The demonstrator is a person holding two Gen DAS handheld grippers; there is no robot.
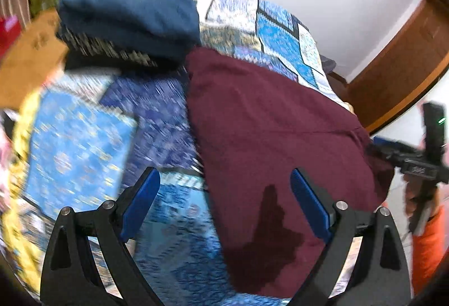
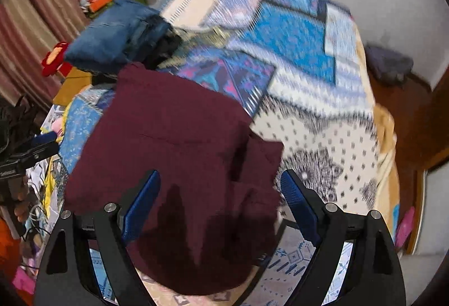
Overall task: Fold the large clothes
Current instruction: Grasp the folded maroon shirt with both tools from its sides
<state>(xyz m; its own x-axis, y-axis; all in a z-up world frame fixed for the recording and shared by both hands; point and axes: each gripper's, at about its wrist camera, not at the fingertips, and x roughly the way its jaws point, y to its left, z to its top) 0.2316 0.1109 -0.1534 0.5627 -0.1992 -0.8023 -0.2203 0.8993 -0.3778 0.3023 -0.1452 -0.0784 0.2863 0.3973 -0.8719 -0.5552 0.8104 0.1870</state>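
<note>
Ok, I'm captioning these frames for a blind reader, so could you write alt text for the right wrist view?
A folded maroon cloth garment lies on a bed under a blue-and-white patterned patchwork bedspread. The right gripper hovers above its near edge with blue-padded fingers spread open, gripping nothing. A stack of folded dark blue clothes sits behind, to the left.
</note>
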